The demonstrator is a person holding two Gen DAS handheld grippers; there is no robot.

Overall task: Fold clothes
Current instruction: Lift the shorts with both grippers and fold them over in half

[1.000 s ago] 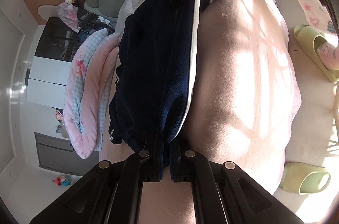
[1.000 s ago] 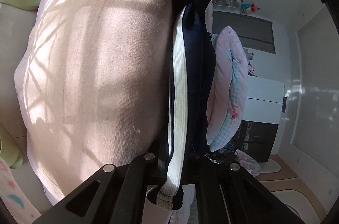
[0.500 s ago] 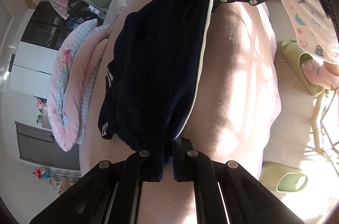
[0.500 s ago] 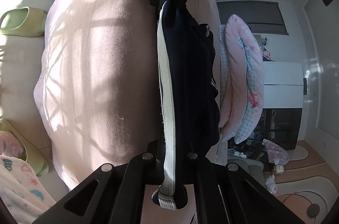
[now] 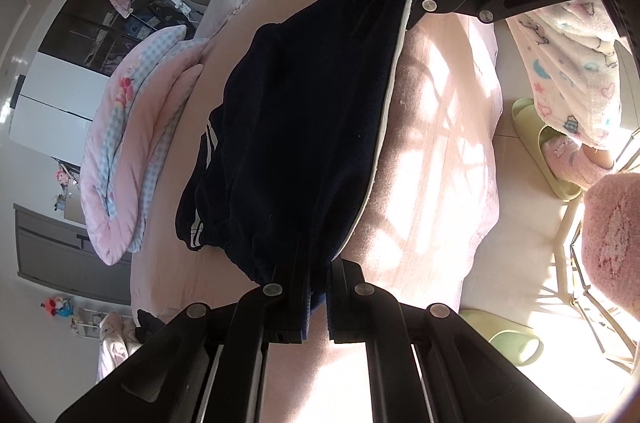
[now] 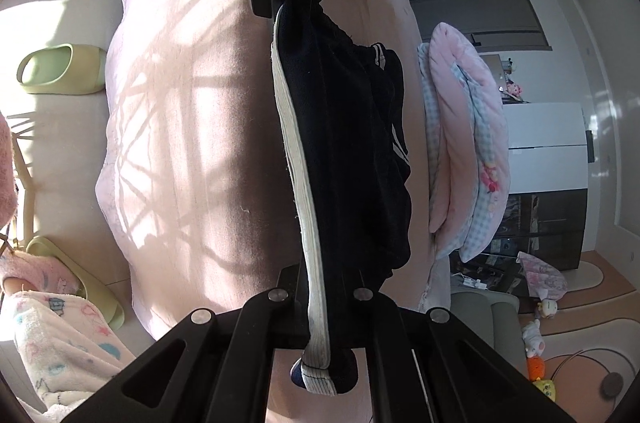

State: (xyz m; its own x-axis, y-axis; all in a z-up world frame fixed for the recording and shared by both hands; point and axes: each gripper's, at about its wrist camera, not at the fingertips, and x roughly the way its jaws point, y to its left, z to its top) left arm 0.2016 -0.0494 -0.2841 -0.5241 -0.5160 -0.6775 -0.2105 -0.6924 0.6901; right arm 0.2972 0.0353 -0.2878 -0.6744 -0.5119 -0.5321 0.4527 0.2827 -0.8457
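My left claw (image 5: 318,297) and right claw (image 6: 330,303) are matte black, angular, with slotted arms and round silver screws. I wear fluffy white pyjamas (image 5: 568,59) printed with pastel moons and stars, pink fuzzy socks (image 5: 568,159), green slippers (image 5: 540,139).

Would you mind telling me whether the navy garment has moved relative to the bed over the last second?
Yes. The navy garment, shut in both grippers, has risen off the pink bed; more bedspread and floor now show around it.

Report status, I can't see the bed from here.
Both grippers, left and right, shut on navy garment. Stretched between them above bed. Nothing blocking.
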